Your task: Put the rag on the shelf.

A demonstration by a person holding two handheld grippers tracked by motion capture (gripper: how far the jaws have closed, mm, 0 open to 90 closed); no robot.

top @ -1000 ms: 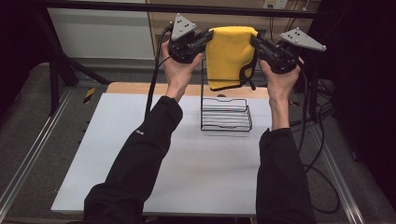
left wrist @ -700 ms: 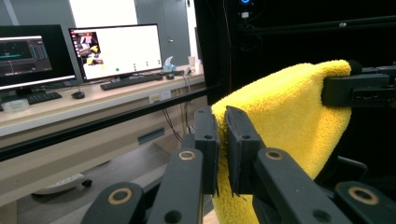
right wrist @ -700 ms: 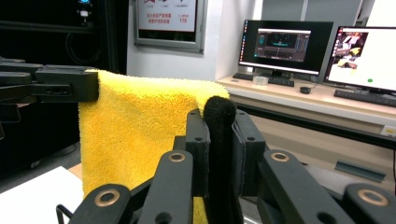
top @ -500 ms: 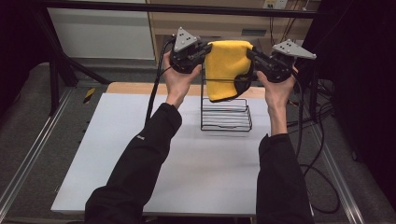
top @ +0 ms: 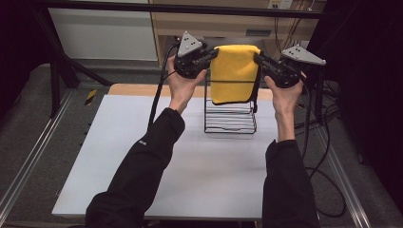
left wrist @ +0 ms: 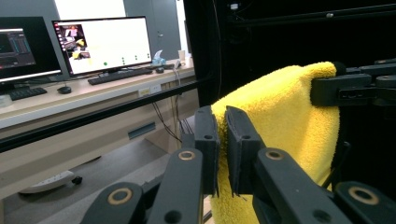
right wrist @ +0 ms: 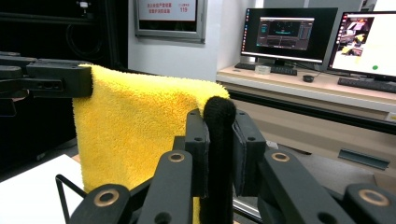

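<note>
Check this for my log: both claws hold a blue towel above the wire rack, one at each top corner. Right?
Not quite: the towel is yellow, as the high view shows. The left claw and right claw do hold its top corners above the wire rack.

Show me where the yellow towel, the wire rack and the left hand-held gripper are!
yellow towel (top: 234, 76), high view, middle of its hanging front.
wire rack (top: 230, 124), high view, the bars of its base.
left hand-held gripper (left wrist: 222, 140), left gripper view, between its two black jaws at the towel's edge.
</note>
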